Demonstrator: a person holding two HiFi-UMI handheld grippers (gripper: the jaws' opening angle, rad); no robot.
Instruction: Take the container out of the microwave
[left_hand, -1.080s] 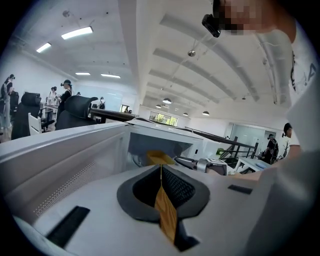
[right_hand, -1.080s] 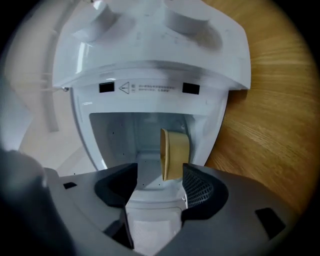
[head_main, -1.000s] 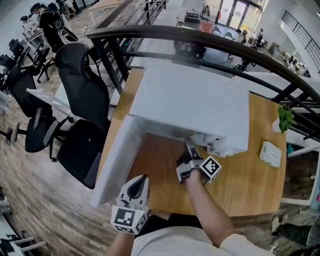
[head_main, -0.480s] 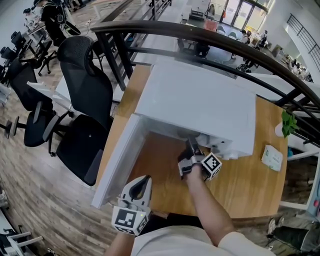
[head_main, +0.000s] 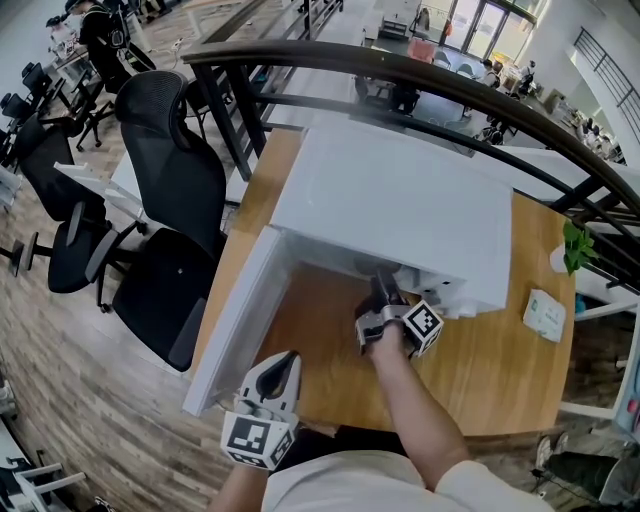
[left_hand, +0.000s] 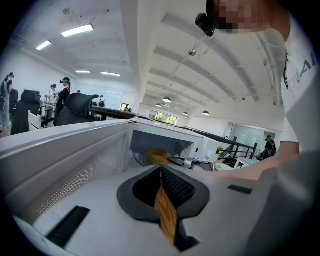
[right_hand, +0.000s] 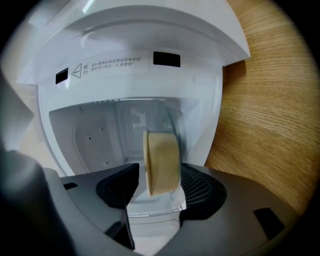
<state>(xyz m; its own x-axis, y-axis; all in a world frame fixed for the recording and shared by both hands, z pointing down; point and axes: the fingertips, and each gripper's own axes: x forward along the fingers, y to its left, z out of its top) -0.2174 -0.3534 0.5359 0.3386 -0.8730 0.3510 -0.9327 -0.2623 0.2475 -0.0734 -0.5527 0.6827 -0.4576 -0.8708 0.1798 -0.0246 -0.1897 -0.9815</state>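
Container sits inside the open microwave cavity, right between the fingers of the right gripper. The fingers have just been closing in but stand fairly wide. The one on the view's right lies just beside the container wall, touching or not I can't tell. The one on the left is clearly apart from it, with white cavity floor showing in the gap, so no grip yet. Container is a short, thick round tub, pale tan and matte, no lid or print visible. It shows edge-on in the right gripper view, with a clear glass plate just behind it. Head view hides the container under the microwave top. The right gripper pokes into the opening there, forearm stretched over the wooden counter. Microwave door is swung wide open to the left. Left gripper hangs back near the door's outer edge, fingertips together, holding nothing, pointed toward the cavity.
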